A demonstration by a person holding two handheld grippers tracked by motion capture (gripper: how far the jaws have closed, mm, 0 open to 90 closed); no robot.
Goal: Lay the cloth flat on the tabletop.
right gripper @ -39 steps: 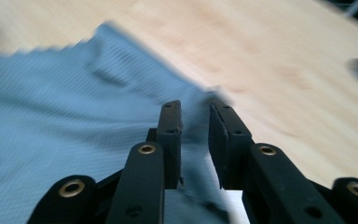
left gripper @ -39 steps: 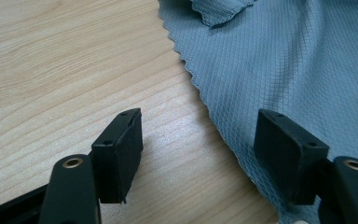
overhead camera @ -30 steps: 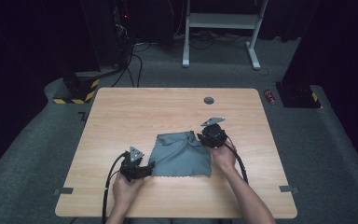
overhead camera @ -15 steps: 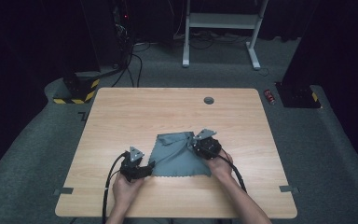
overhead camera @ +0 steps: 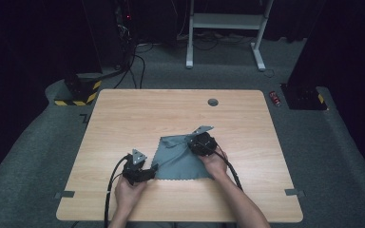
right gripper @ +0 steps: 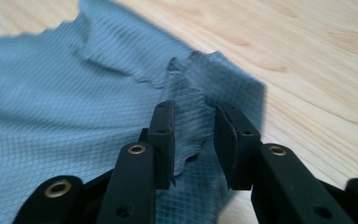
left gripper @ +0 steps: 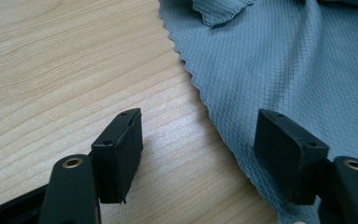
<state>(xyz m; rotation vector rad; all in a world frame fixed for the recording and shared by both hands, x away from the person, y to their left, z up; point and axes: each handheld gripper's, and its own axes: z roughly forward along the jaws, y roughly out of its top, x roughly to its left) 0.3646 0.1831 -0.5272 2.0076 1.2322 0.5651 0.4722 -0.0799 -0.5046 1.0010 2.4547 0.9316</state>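
Cloth [overhead camera: 183, 159], grey and waffle-textured, lies on the near middle of the table [overhead camera: 138, 114], its far corner lifted and folded toward me. Since a second ago my right gripper [overhead camera: 196, 141] has drawn that corner back from the far right edge toward the centre, so the fold has begun and the cloth reads narrower on that side. In the right gripper view my jaws stand close together with a ridge of the cloth [right gripper: 186, 93] pinched up between them; the pads look closed on the fabric, though a slim gap remains and I cannot be sure how firm the hold is. My left gripper [overhead camera: 148, 173] has stayed at the near left corner. In the left gripper view its jaws are spread wide, one over bare wood, one over the scalloped hem of the cloth [left gripper: 270, 70], gripping nothing. I judge the fold is under way; the left corner is yet to be taken.
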